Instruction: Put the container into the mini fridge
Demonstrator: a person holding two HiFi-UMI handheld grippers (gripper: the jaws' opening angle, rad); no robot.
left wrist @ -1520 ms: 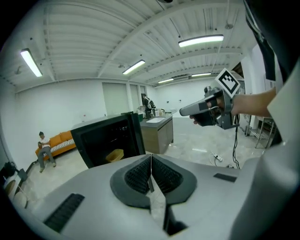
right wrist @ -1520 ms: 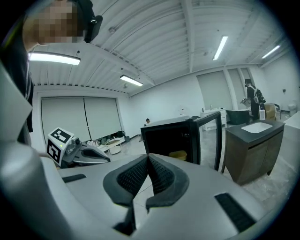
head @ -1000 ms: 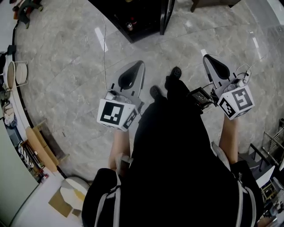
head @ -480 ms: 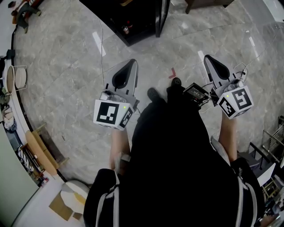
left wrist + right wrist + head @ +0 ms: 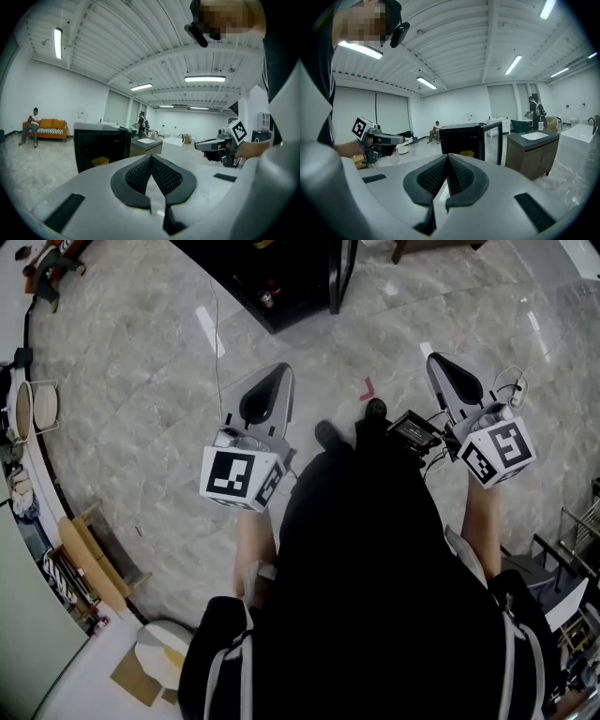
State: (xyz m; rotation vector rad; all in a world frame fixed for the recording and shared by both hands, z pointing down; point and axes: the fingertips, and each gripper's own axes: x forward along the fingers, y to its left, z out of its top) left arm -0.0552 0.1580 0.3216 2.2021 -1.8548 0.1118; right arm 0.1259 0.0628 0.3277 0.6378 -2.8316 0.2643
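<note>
1. Head view: looking steeply down on a person standing on a grey marble floor (image 5: 141,381). The left gripper (image 5: 278,371) and right gripper (image 5: 434,360) are held out on either side of the legs. Both aim toward the black fridge (image 5: 281,277) at the top edge, whose door (image 5: 342,277) stands swung open. The two grippers are well apart from the fridge and carry nothing, so this reads as a resting pose rather than a reach
2. Left gripper view: the jaws meet at their tips with nothing between them, so this gripper is closed and empty. Beyond them the fridge shows its open front, and a yellow box (image 5: 100,161) sits low inside. That box may be the container. If so, it is already where the task wants it, though this cannot be told for certain. The other gripper shows at the right, gripped in a hand
3. Right gripper view: these jaws are also closed tip to tip and hold nothing. The fridge is straight ahead with its door open toward the right, and the same yellow box is low inside. A dark cabinet (image 5: 532,157) with a sink stands just right of the door. The open door suggests that closing it may be all that is left
</note>
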